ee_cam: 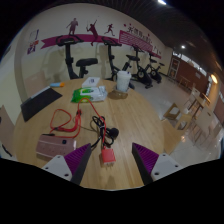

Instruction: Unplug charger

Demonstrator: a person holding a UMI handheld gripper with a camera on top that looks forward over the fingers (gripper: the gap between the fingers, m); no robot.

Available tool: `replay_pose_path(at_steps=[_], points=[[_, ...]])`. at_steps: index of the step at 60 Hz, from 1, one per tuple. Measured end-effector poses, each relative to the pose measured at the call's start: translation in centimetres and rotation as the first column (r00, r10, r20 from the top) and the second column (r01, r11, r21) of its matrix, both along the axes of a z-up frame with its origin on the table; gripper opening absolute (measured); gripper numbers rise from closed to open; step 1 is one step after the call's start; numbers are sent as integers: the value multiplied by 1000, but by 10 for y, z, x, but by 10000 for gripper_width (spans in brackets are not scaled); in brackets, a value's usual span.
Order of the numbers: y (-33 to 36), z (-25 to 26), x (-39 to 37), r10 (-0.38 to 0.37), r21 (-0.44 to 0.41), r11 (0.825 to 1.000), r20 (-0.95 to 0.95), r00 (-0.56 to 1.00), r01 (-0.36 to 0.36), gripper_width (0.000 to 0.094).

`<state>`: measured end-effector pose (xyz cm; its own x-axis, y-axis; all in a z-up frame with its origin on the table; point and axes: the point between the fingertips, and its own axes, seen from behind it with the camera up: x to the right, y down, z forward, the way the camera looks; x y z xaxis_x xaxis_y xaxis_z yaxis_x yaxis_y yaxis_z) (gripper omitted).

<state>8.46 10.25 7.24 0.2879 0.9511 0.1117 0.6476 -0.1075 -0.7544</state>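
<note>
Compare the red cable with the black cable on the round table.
The red cable is bright and lies in long open loops; the black cable is dark and bunched into a tighter tangle. The red cable sits further aside of the hand-held gripper; the black cable lies just ahead of its open fingers. Both rest loose on the wooden table.

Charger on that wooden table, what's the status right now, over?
Gripper open, fingers apart. Orange charger plug sits between them, not clamped, black cable trailing beyond. Red cord lies alongside; nothing blocking.
</note>
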Motion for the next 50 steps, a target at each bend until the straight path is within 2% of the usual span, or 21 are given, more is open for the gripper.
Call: replay_pose_path(at_steps=[10, 15, 24, 32, 50], points=[[-44, 91, 80, 53, -10, 999, -19, 998, -53, 856], [-63, 140, 127, 71, 11, 997, -45, 996, -71, 857], [-94, 194, 201, 90, 41, 995, -83, 993, -87, 855], [-106, 219, 248, 82, 46, 996, -124, 989, -77, 853], [-122, 216, 301, 63, -20, 998, -147, 987, -67, 857]])
